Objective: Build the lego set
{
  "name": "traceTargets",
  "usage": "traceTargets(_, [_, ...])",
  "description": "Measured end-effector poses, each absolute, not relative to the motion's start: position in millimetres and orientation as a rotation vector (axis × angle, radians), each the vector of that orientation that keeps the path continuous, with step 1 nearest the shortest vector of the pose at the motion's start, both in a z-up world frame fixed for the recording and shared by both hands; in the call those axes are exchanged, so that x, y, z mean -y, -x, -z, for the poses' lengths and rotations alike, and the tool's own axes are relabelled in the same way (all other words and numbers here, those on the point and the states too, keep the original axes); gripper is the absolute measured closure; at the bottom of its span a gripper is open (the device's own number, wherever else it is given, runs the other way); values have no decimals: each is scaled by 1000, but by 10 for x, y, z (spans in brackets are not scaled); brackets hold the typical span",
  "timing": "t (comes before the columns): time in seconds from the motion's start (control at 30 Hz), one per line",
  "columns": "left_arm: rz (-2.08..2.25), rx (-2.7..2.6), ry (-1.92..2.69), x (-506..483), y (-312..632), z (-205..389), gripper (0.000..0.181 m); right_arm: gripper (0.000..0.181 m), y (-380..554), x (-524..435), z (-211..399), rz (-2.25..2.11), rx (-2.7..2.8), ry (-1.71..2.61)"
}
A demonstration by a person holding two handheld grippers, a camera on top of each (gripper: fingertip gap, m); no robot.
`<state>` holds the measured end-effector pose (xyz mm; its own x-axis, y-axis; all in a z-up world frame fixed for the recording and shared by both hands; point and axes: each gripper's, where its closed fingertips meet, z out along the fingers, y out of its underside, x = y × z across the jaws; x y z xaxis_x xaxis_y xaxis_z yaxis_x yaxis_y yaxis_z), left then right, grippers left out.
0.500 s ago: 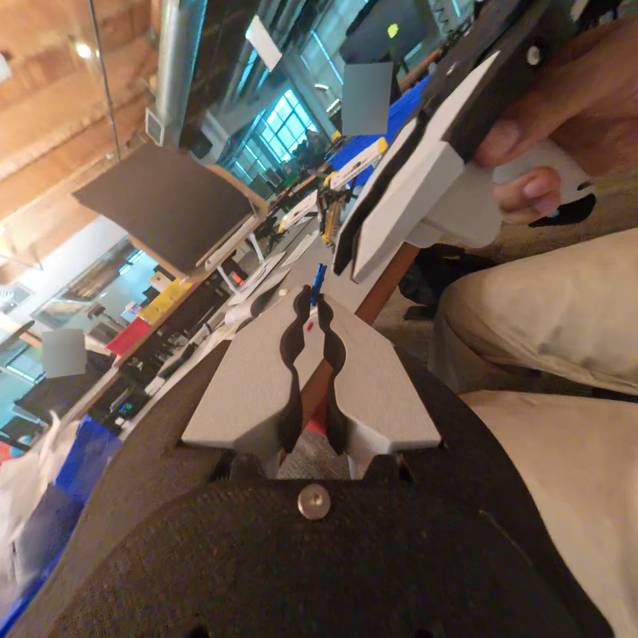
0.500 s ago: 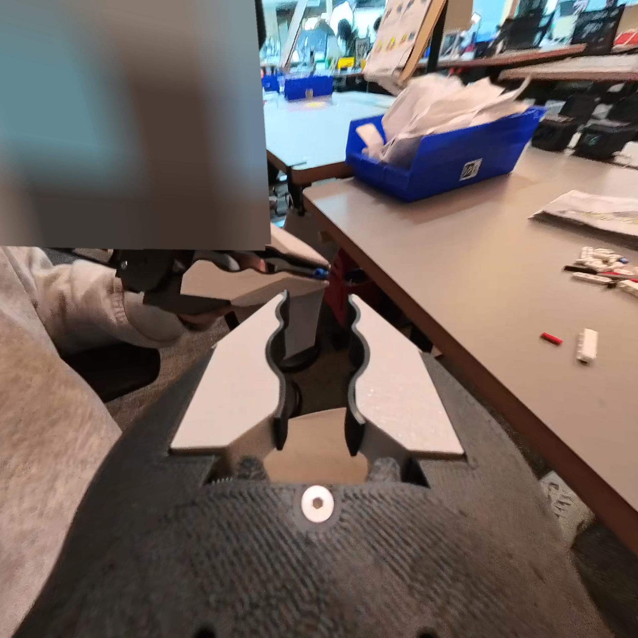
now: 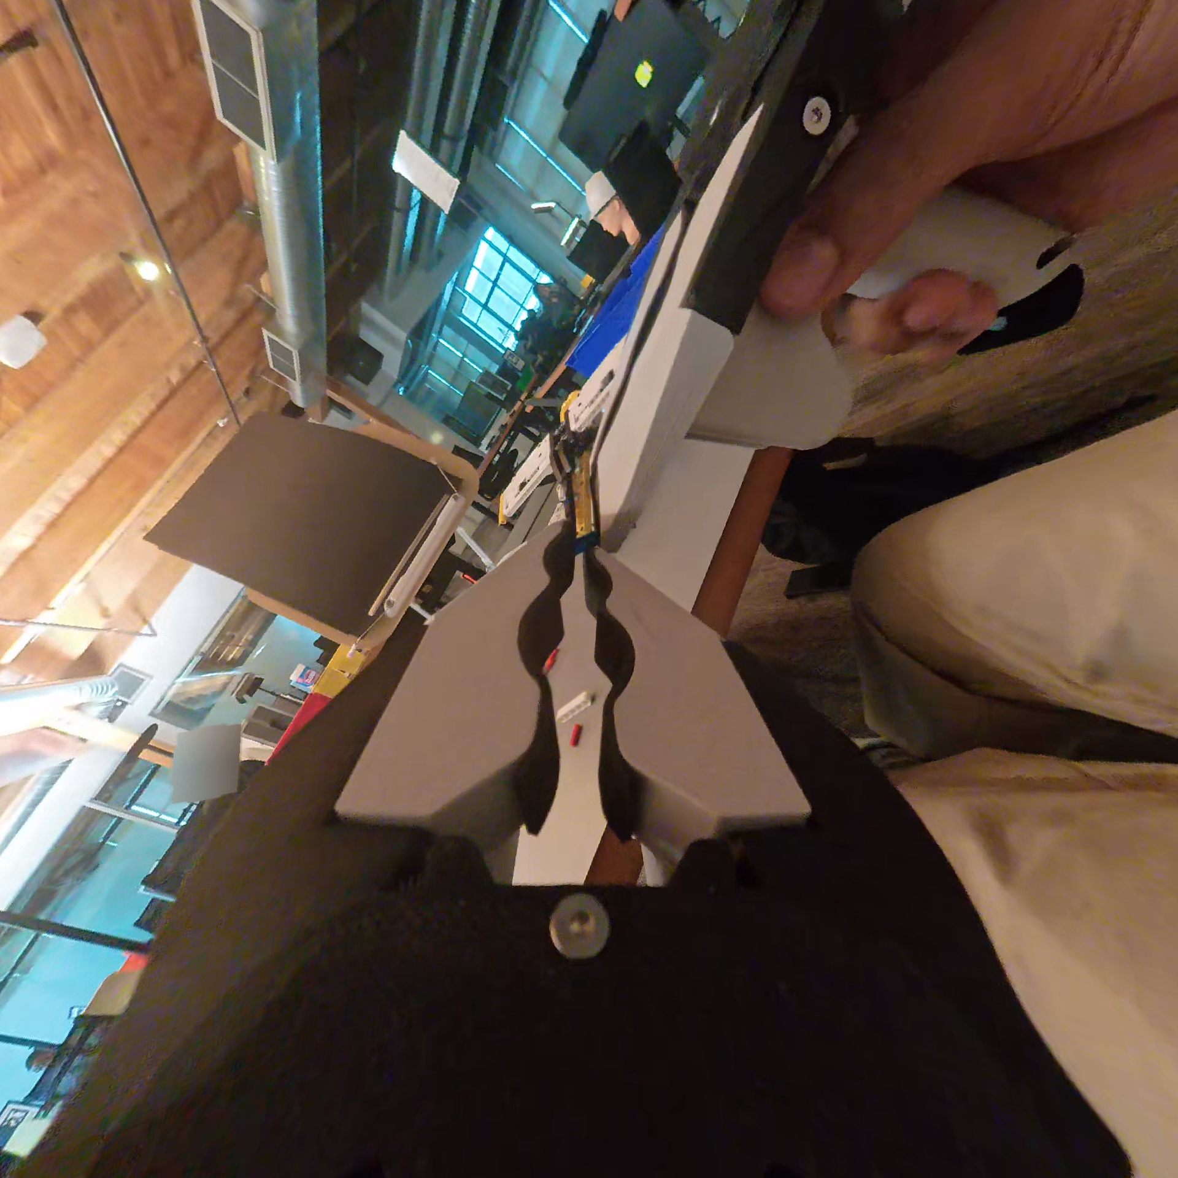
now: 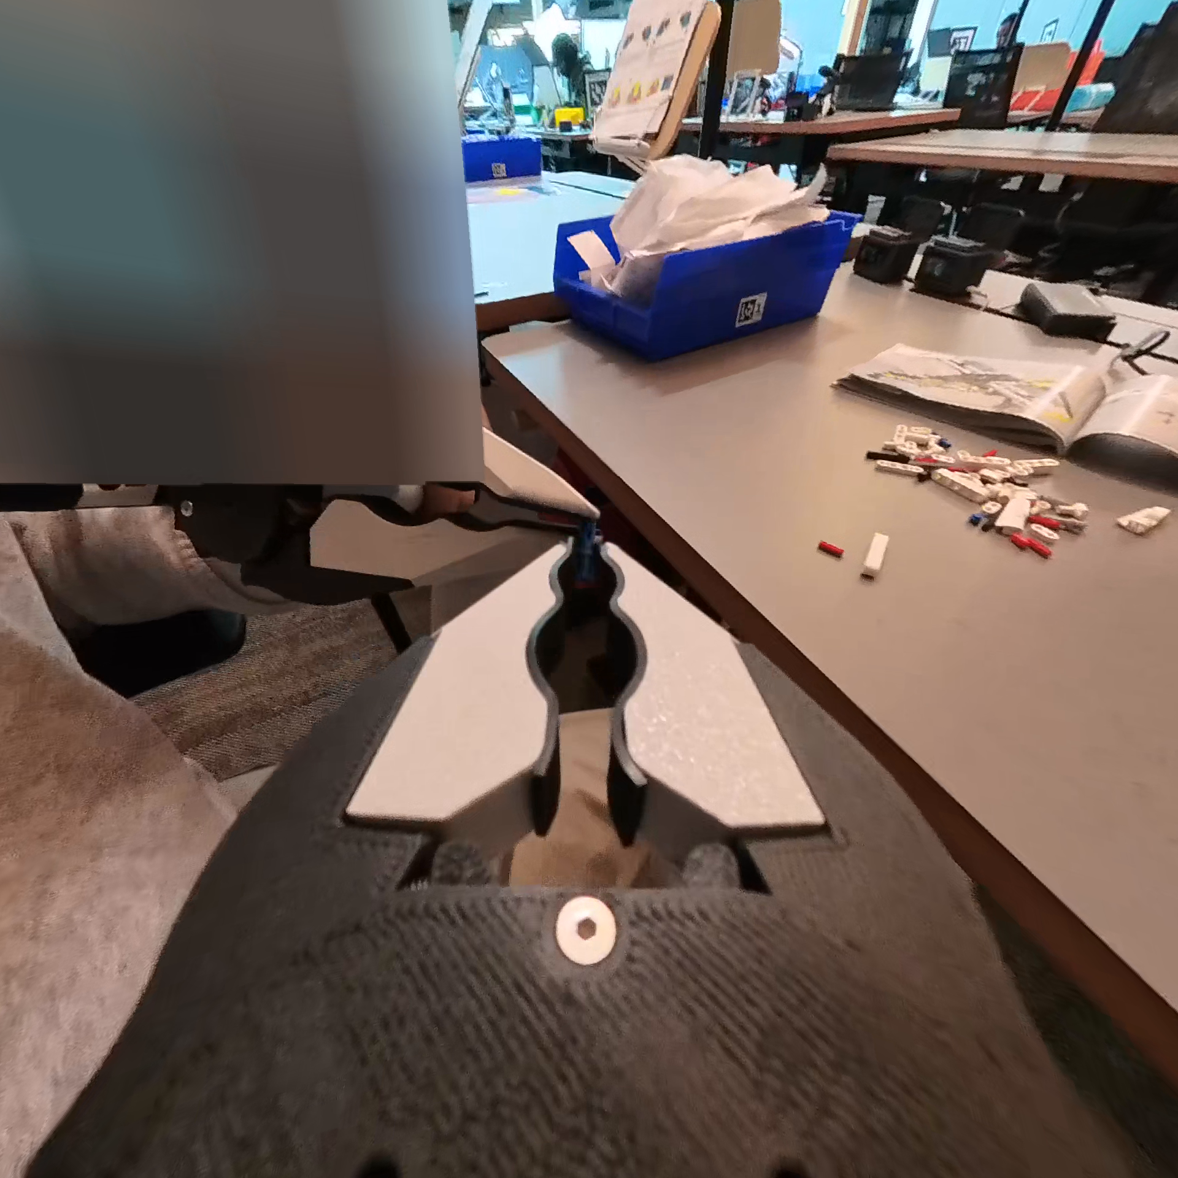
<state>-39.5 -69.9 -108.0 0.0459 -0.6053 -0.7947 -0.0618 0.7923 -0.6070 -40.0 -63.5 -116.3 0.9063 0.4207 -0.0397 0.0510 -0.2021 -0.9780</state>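
A small blue pin point(image 4: 584, 556) is held in the air off the table's near edge, between both grippers. My left gripper point(image 3: 577, 549) is shut on the blue pin point(image 3: 582, 545) at its tips. My right gripper point(image 4: 584, 549) has its tips closed around the pin's other end. In the right wrist view the left gripper's fingers point(image 4: 408, 542) come in from the left and meet mine tip to tip. In the left wrist view the right gripper's fingers point(image 3: 663, 408) reach down from the upper right, held by a hand point(image 3: 892, 268).
On the grey table point(image 4: 765, 497) lie a pile of loose white, red and blue pieces point(image 4: 975, 478), a lone red pin point(image 4: 830, 548), a white brick point(image 4: 875, 553), an open instruction booklet point(image 4: 1020, 395) and a blue bin point(image 4: 701, 287) with plastic bags. A person's legs point(image 3: 988, 605) are close by.
My right gripper has moved up to the left gripper's tips and narrowed from open onto the blue pin. The left gripper has kept its hold.
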Motion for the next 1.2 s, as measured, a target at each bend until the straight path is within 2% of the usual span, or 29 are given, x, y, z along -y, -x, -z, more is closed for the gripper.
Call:
traceTargets(0.23, [573, -1348, 572, 490, 80, 1188, 177, 178, 105, 438, 1233, -441, 236, 1724])
traceTargets(0.3, [662, -1252, 642, 316, -24, 1255, 169, 178, -122, 285, 1379, -434, 168, 1757])
traceTargets(0.37, [813, -1281, 783, 179, -183, 1418, 144, 178, -404, 133, 1574, -415, 111, 1809])
traceTargets(0.43, [999, -1267, 958, -2, -353, 1462, 138, 178, -677, 5, 1679, -421, 48, 1830])
traceTargets(0.63, [1695, -1271, 1241, -195, -811, 1143, 139, 177, -1319, -215, 1580, -374, -15, 1831])
traceTargets(0.83, [1655, -1180, 1217, -419, -1161, 702, 181, 177, -1703, -127, 1290, -220, -1, 1820])
traceTargets(1.0, [1671, -1168, 1338, -466, -1455, 618, 181, 177, -1949, -72, 1042, -165, -3, 1743])
traceTargets(1.13, [1533, -1124, 1402, -735, -1708, 750, 181, 177, -2172, -152, 1189, -99, -67, 1784])
traceTargets(1.17, [1501, -1161, 1386, -755, -1769, 800, 173, 177, -2203, -175, 1256, -96, -96, 1802])
traceTargets(1.2, [1470, -1208, 1375, -763, -1835, 869, 156, 177, -2213, -200, 1312, -103, -118, 1811])
